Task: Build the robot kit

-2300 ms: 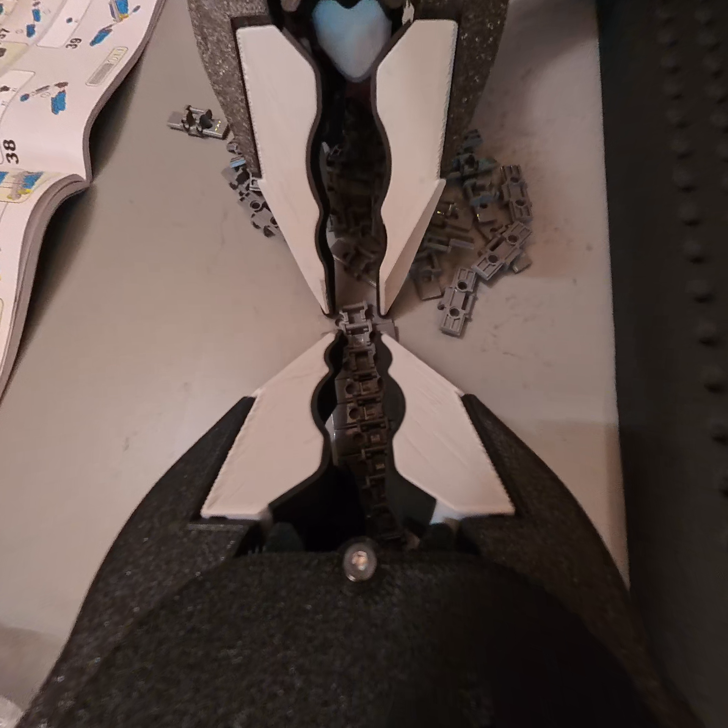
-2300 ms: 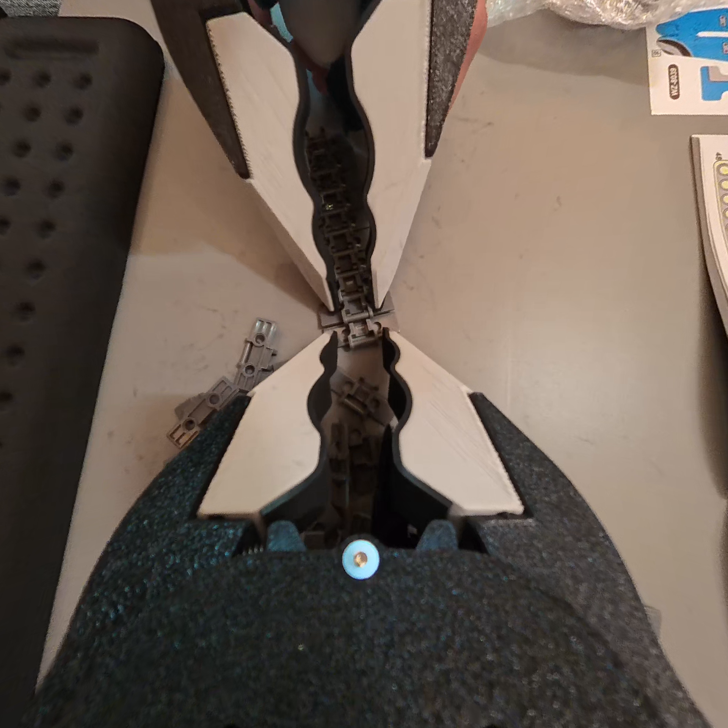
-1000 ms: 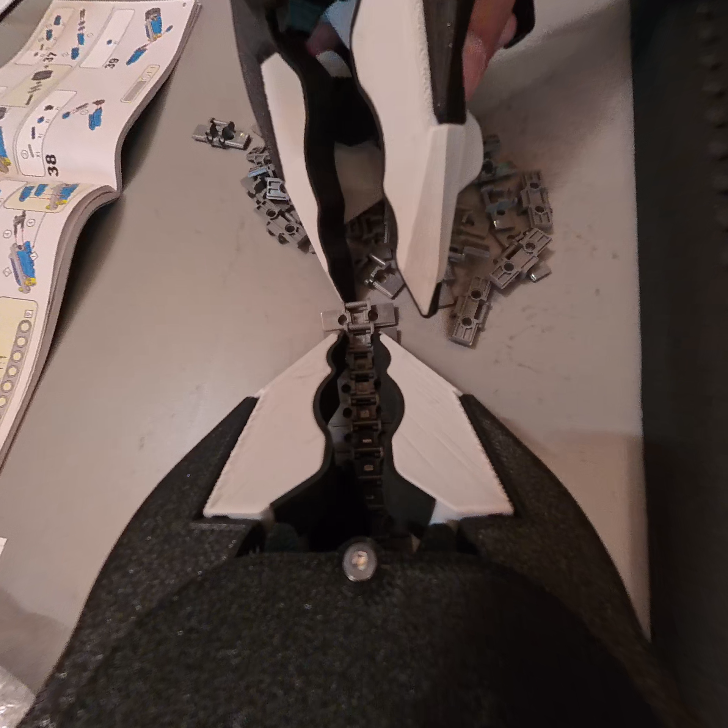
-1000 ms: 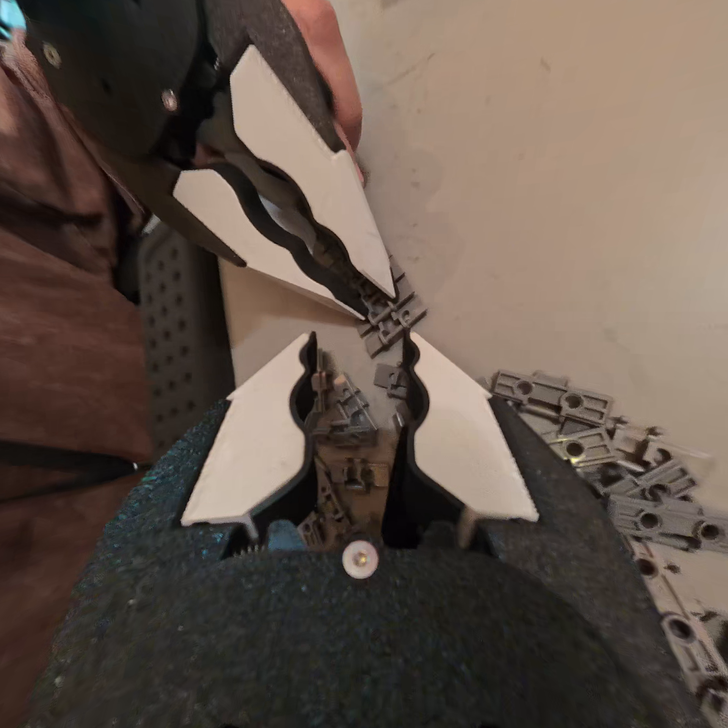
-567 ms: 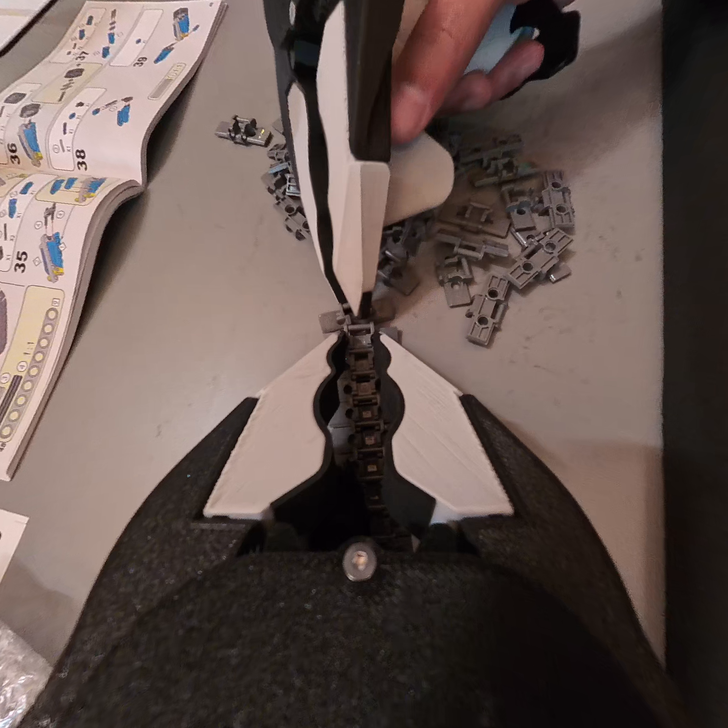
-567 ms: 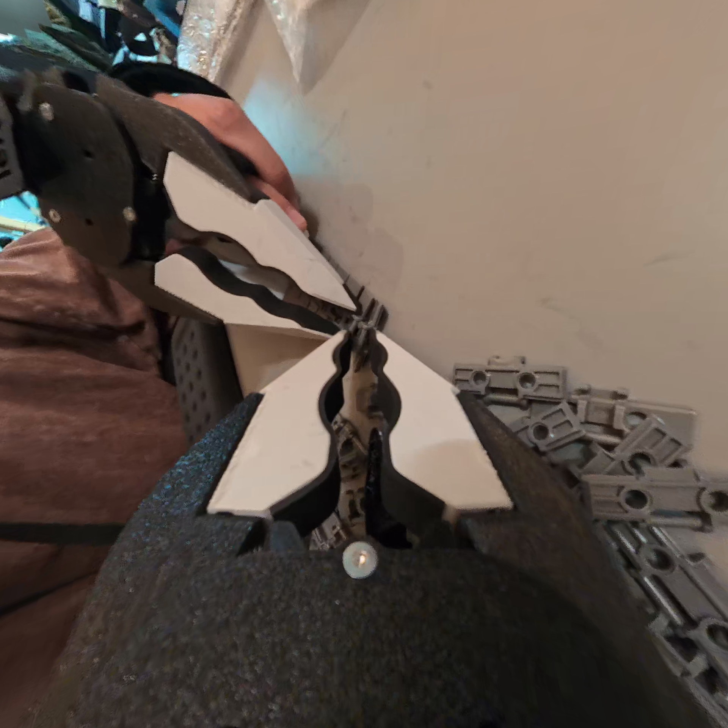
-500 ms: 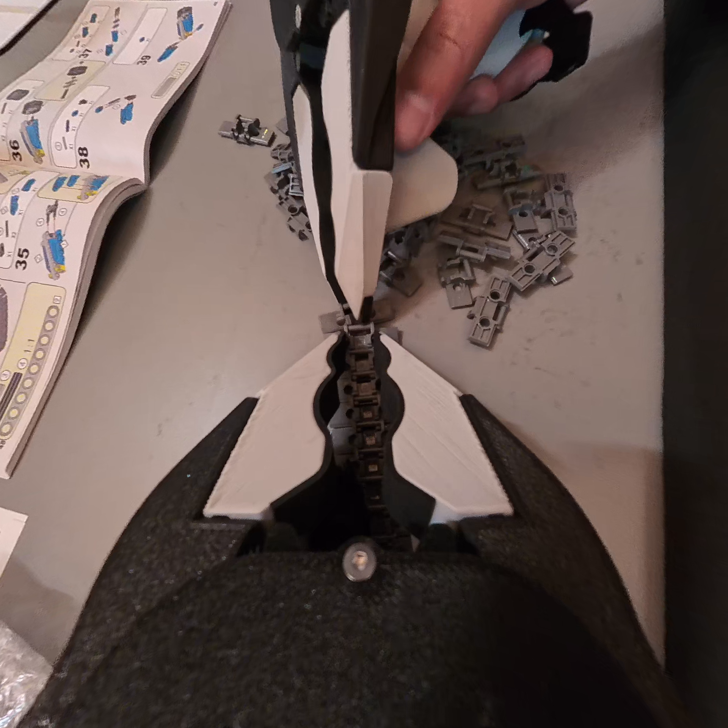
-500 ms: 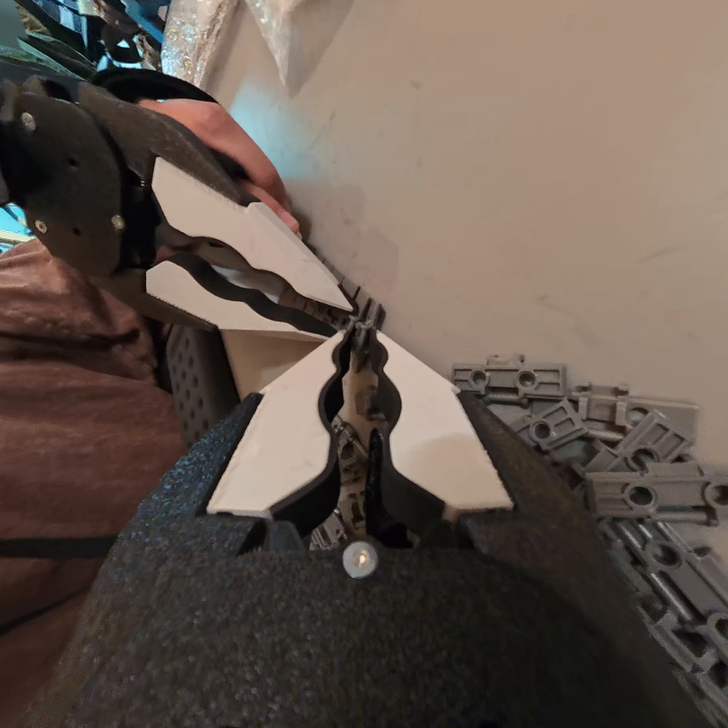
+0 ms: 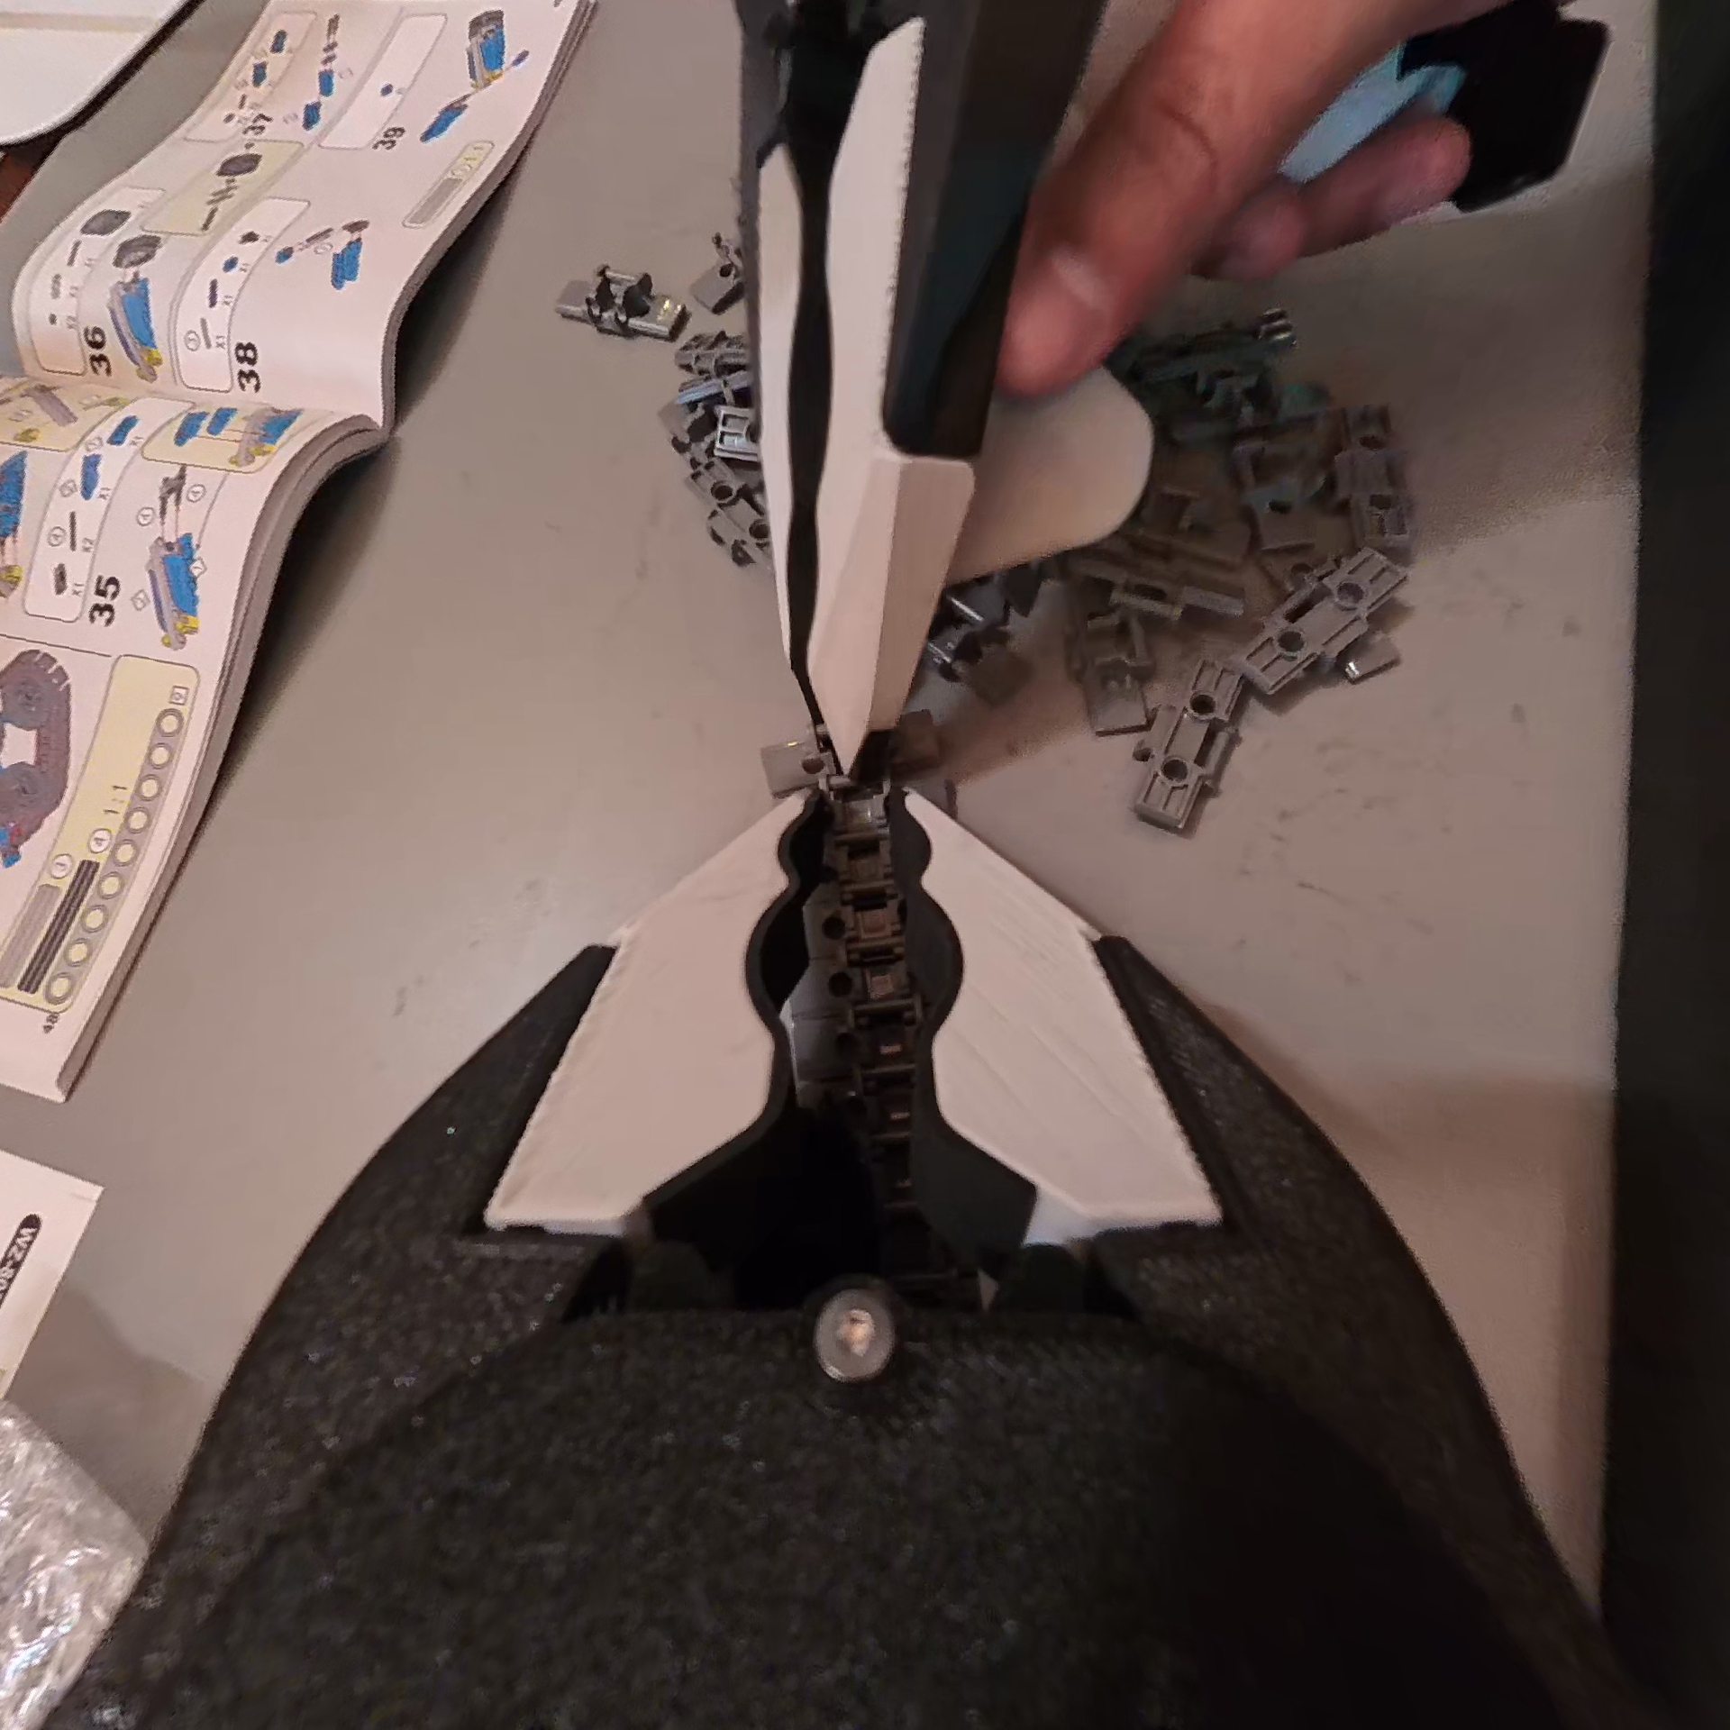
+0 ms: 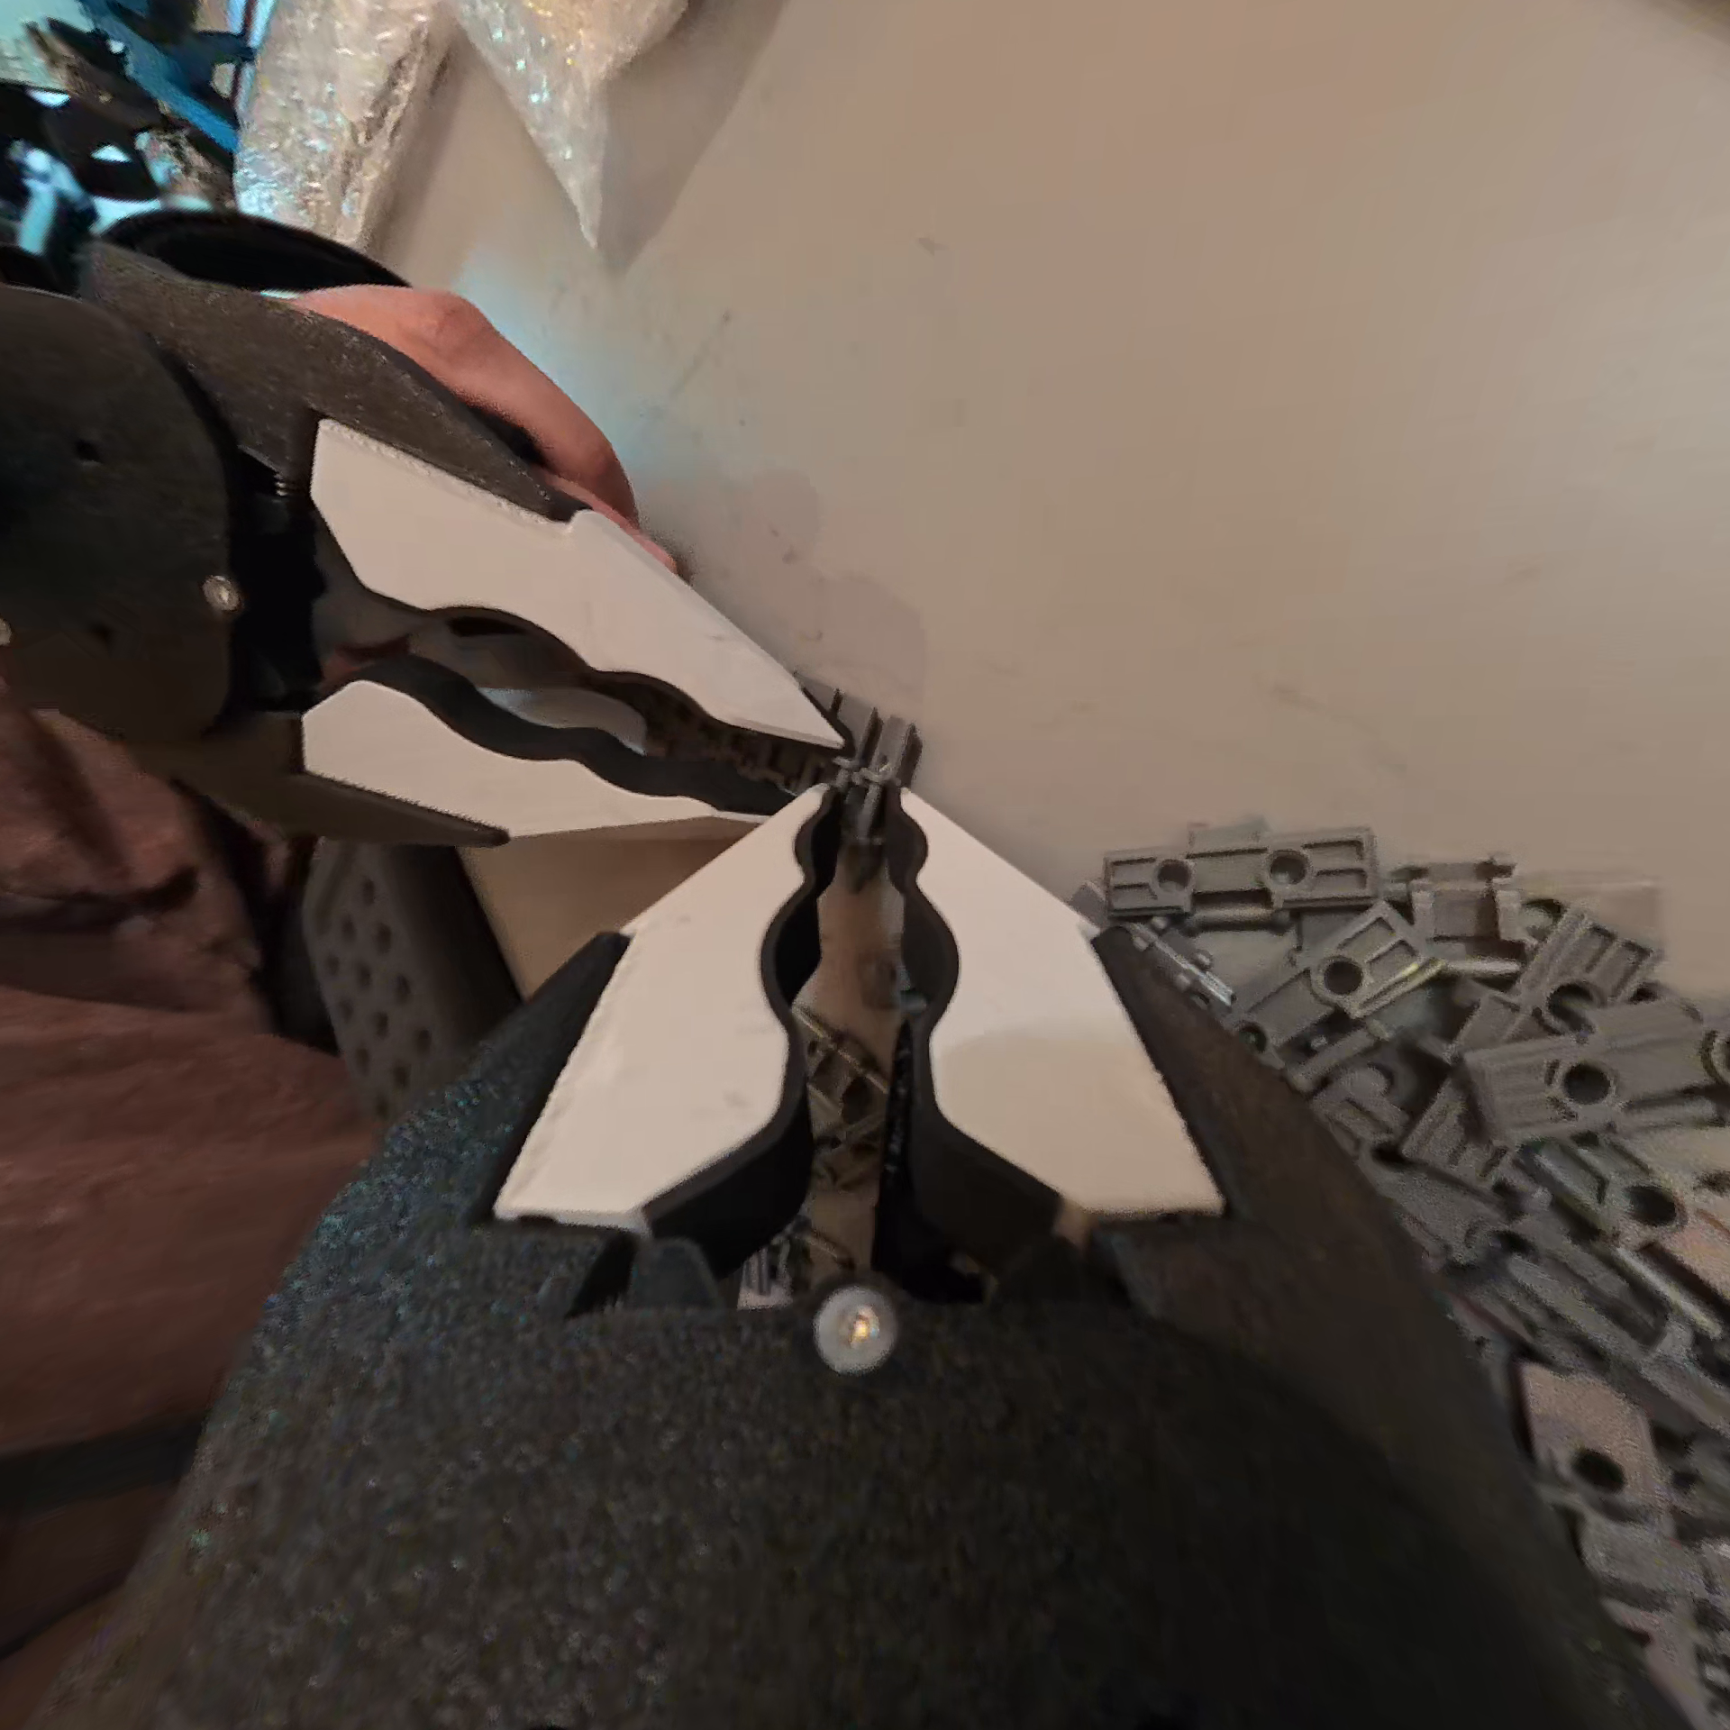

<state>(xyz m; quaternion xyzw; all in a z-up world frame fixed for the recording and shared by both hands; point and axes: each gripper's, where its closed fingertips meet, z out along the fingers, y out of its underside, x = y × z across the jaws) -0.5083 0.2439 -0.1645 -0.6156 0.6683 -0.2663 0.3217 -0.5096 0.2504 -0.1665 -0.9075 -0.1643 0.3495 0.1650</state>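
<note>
Left gripper (image 9: 859, 794) and right gripper (image 10: 866, 796), both white-fingered with jaws closed, meet tip to tip, right gripper turned edge-on, bare hand (image 9: 1170, 178) gripping it.

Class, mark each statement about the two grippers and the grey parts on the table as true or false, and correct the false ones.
1. The left gripper is shut on a chain of grey links. True.
2. The right gripper has its jaws wide open. False: shut on a single grey link.
3. The instruction booklet lies closed. False: open.
4. Loose grey links lie piled on the table. True.
</note>
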